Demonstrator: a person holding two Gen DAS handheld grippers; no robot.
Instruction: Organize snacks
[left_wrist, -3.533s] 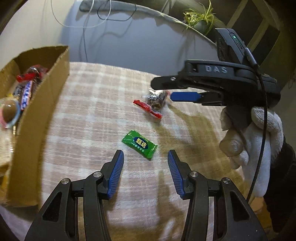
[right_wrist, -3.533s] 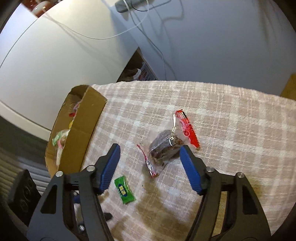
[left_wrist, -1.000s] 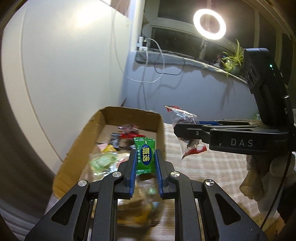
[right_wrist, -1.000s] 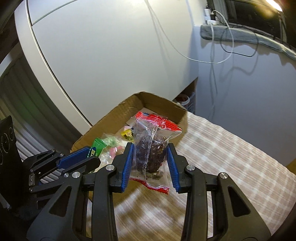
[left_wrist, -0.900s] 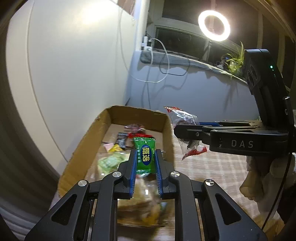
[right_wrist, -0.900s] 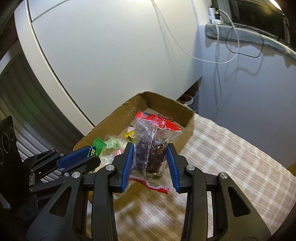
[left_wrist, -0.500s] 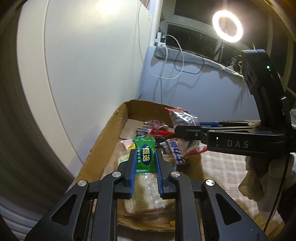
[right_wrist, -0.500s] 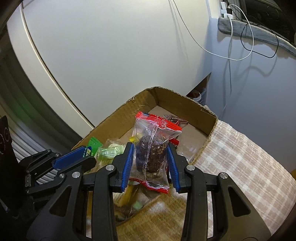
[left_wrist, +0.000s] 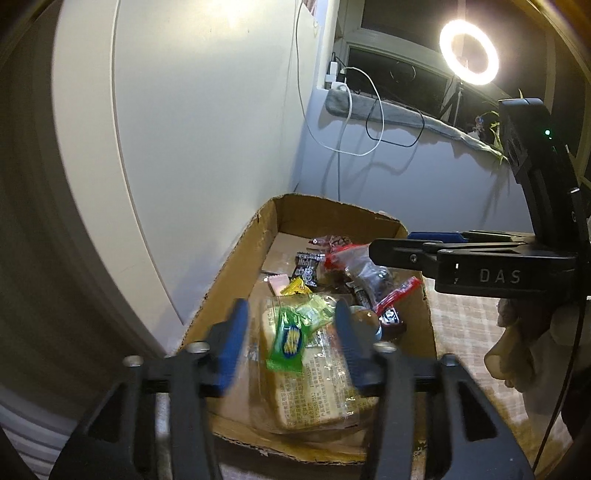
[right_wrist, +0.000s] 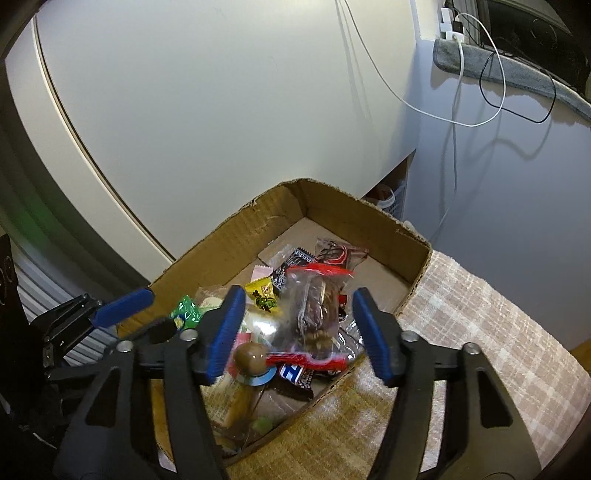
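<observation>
Both wrist cameras look down, close, into 1 cardboard box (left_wrist: 236, 266)

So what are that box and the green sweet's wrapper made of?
The box looks like plain brown corrugated cardboard: matte, with ragged torn edges. The green sweet's wrapper seems to be thin glossy plastic film, printed, with crimped ends, though motion blur leaves that uncertain.

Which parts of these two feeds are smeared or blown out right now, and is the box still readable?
Left wrist view: the left tongs and green candy are motion-smeared; the ring light flares white; the box rim stays sharp. Right wrist view: the right tongs and the brown snack bag between them are streaked; the box is evenly lit and readable; fisheye bends the wall edges.
</observation>
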